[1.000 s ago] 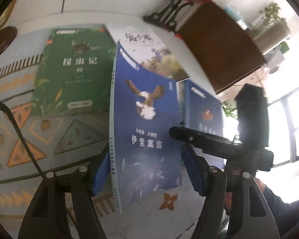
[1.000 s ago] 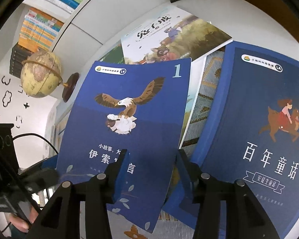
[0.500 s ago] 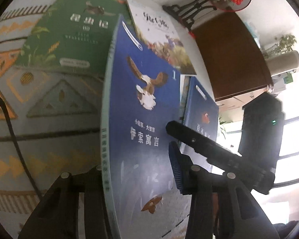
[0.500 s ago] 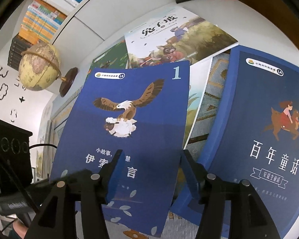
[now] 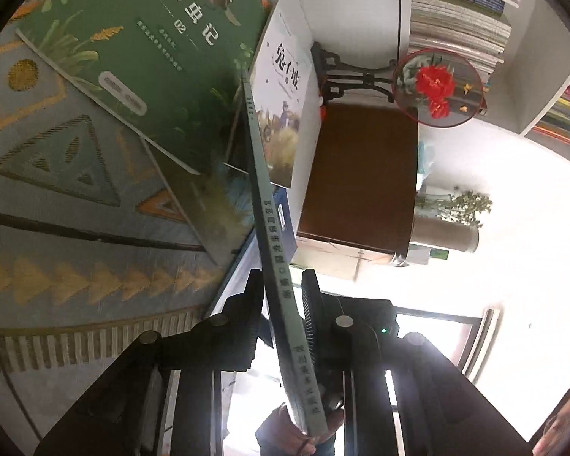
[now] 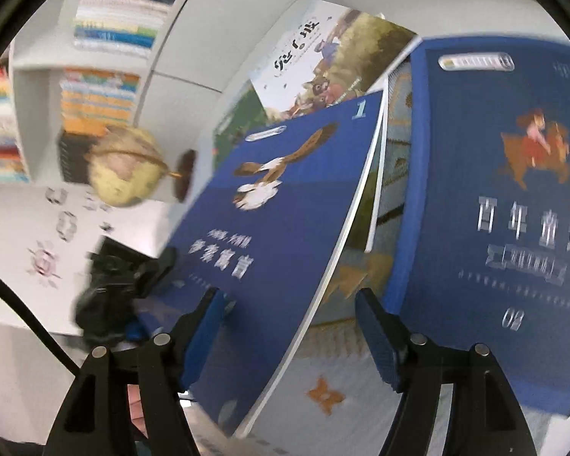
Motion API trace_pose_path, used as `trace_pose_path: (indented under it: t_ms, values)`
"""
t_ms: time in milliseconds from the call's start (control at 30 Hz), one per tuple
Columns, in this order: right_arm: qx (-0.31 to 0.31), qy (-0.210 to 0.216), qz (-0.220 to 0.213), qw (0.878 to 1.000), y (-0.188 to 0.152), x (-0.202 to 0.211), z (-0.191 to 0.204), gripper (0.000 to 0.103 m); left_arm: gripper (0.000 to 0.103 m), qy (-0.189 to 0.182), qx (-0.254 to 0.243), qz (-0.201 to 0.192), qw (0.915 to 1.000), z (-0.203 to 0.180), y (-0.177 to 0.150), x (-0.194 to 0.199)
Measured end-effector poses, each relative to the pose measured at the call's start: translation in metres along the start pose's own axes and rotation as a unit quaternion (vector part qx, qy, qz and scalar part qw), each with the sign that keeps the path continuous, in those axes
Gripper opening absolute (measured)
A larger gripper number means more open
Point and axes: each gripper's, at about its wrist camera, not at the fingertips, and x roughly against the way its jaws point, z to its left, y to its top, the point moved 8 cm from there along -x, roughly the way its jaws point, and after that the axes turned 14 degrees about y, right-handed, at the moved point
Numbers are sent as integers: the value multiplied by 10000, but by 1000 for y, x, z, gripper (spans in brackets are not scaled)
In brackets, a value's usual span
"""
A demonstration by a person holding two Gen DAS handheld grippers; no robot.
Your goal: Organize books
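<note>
Eagle book (image 6: 281,205): lifted on edge above the worktop (image 5: 76,228), spine clamped in the left tool (image 5: 281,300), which has just been closing.
Right tool (image 6: 288,326): jaws just opening, pads off the cover.
Step advice: grip the spine firmly and keep the book from sagging.
Room: green book (image 5: 140,49) and second blue book (image 6: 494,209) lie close; lift clear first.

"昆虫记" and "02" are printed in white on the green book (image 5: 140,57). A "1" is seen at the top corner of the blue eagle book (image 6: 285,205), its title blurred. "百年童话" and "02" are shown on the second blue book (image 6: 513,228).
</note>
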Motion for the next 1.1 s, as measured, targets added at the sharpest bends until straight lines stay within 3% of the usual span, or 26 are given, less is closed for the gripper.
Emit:
trace_pose_path:
  t_ms: [67, 133, 200, 267, 300, 333, 433, 467, 500, 567, 600, 667, 800, 933, 1100]
  values:
    - [-395, 578, -115, 9975, -1, -2, -2, 69, 16, 56, 8, 82, 10000, 1, -2, -5]
    - [-604, 883, -271, 9939, 1, -6, -4, 61, 16, 271, -80, 41, 9996, 2, -2, -6]
    - [-727, 732, -385, 9939, 4, -12, -11, 32, 16, 818, -413, -140, 9957, 5, -3, -2]
    - [-593, 493, -342, 9964, 3, -17, -14, 23, 16, 1468, -824, -265, 9854, 8, -4, -2]
    - [-457, 394, -340, 9976, 2, -17, -12, 22, 16, 1849, -1118, -350, 9757, 9, -5, -3]
    - [-176, 162, -336, 9992, 1, -18, -7, 22, 19, 2308, -1567, -457, 9592, 7, -9, -7]
    - [659, -661, -199, 9954, 1, -22, 6, 21, 20, 2990, -2393, -631, 9216, 0, -20, -15]
    - [1121, -1086, -121, 9877, 0, -25, 14, 21, 21, 3273, -2747, -742, 9011, -5, -25, -19]
    - [1325, -1263, -85, 9831, 0, -26, 17, 21, 22, 3421, -2945, -797, 8887, -7, -28, -21]
    - [1656, -1573, -4, 9736, -1, -30, 25, 21, 24, 3808, -3545, -1019, 8479, -15, -37, -24]
    - [1700, -1584, 8, 9726, -2, -30, 30, 21, 24, 3902, -3744, -1104, 8339, -20, -41, -24]
    - [1810, -1626, -17, 9700, -2, -27, 32, 21, 24, 3980, -3987, -1267, 8164, -27, -47, -19]
    - [2291, -1770, 27, 9572, -7, -27, 40, 21, 25, 4060, -4073, -1532, 8036, -31, -47, -4]
    - [2663, -1687, 92, 9490, -16, -38, 56, 21, 25, 4102, -4028, -1786, 7985, -30, -48, 19]
    - [3215, -1554, 173, 9339, -35, -62, 91, 21, 25, 4313, -4088, -2183, 7741, -28, -60, 61]
